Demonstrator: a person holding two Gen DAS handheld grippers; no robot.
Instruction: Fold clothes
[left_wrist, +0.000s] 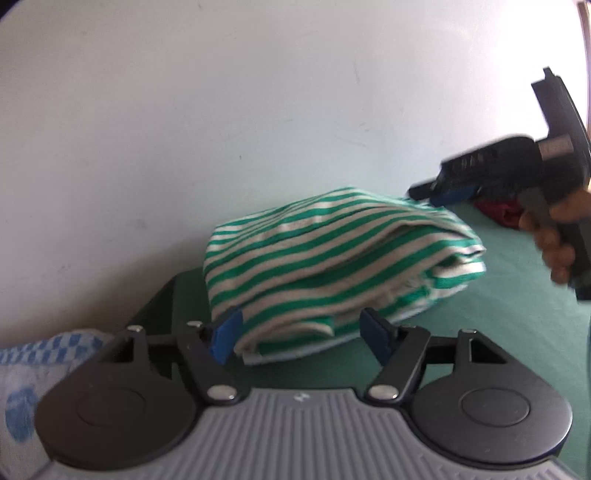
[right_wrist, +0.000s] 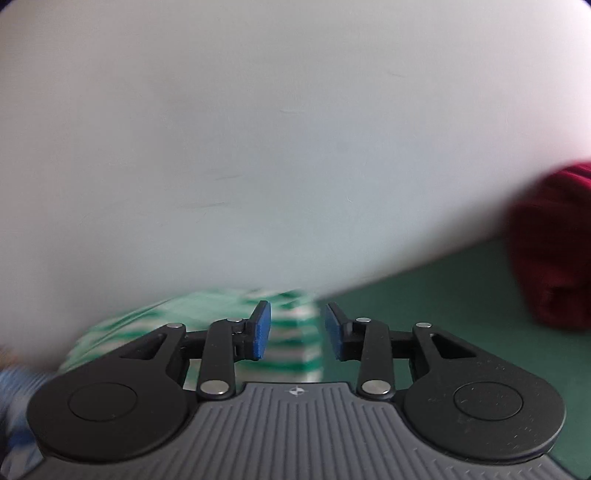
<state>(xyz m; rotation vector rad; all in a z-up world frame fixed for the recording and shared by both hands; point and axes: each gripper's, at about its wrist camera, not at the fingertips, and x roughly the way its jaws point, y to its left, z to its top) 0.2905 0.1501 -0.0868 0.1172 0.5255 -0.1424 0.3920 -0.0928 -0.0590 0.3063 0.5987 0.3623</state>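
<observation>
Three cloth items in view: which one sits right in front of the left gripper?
The green-striped garment, folded, just ahead of the open left gripper. The blue checked cloth lies off left; the red garment far right.

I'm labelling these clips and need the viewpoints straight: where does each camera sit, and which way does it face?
Left wrist: on the left gripper, facing the folded striped shirt and wall; a hand holding the right gripper shows.
Right wrist: on the right gripper, facing the wall over the shirt's corner; no hand shows.
Shared: shirt, green tabletop, red cloth.
</observation>
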